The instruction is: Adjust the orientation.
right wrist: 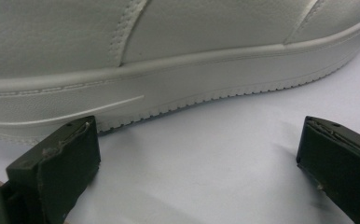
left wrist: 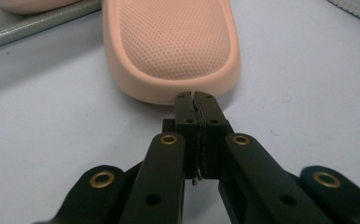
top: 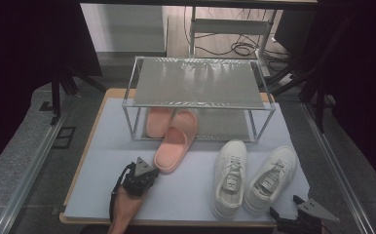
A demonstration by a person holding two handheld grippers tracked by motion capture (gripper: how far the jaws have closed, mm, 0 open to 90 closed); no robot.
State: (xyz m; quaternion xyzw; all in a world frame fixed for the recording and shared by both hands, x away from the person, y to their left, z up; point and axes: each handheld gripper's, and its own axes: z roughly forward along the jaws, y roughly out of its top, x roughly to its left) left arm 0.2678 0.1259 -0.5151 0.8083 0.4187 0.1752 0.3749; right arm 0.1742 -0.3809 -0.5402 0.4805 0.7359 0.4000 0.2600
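Shoes, four of them on the pale table mat (top: 103,190): two white sneakers and two pink slippers. No brand or writing can be read on any of them. Nearest you, your right gripper (right wrist: 197,161) hangs just off the right sneaker (top: 271,178), its jaws spread wide, with that shoe's ribbed sole edge close before the left jaw. The left sneaker (top: 231,176) lies right beside its mate, toes pointing away from you. Your left gripper (left wrist: 196,99) has its jaws pressed together on nothing, tips just at the heel rim of the near slipper (top: 176,141). That slipper's toe end lies under the front of the metal rack (top: 198,83). The second slipper (top: 157,122) lies on the rack's lower shelf. One rack, two tiers.
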